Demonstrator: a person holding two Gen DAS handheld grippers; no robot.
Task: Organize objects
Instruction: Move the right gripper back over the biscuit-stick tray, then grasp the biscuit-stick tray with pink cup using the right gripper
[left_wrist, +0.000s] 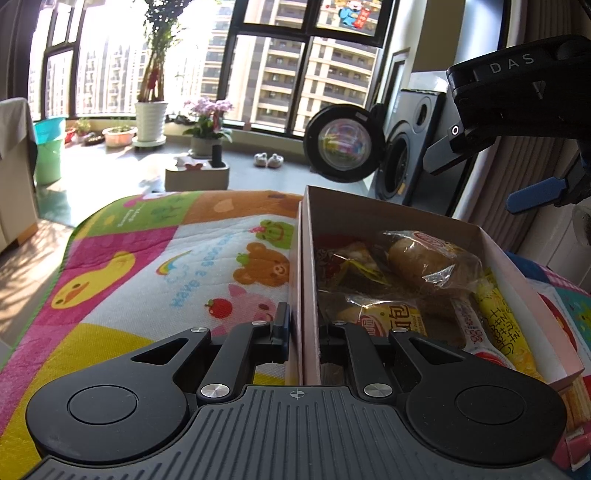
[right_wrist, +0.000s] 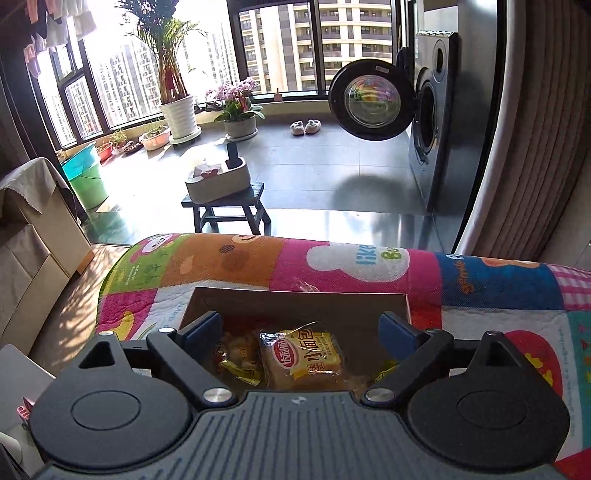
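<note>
Left wrist view: left tongs (left_wrist: 303, 334) straddle the near-left wall of the cardboard box (left_wrist: 308, 258), one finger outside, one inside; they appear clamped on that wall. Box sits on the cartoon-print mat (left_wrist: 166, 258) covering the tabletop. Inside, right of the tongs: bread packet (left_wrist: 424, 258), yellow snack stick (left_wrist: 502, 317), more wrapped snacks. Right tongs (left_wrist: 487, 177) hover above the box's far end, spread apart, empty.

Right wrist view: right tongs (right_wrist: 301, 332) are wide apart above the box (right_wrist: 295, 299), holding nothing; yellow bread packet (right_wrist: 306, 354) lies directly between and below the fingers.

Progress: snacks look collected in the box; mat around it bare. Likely near completion.
</note>
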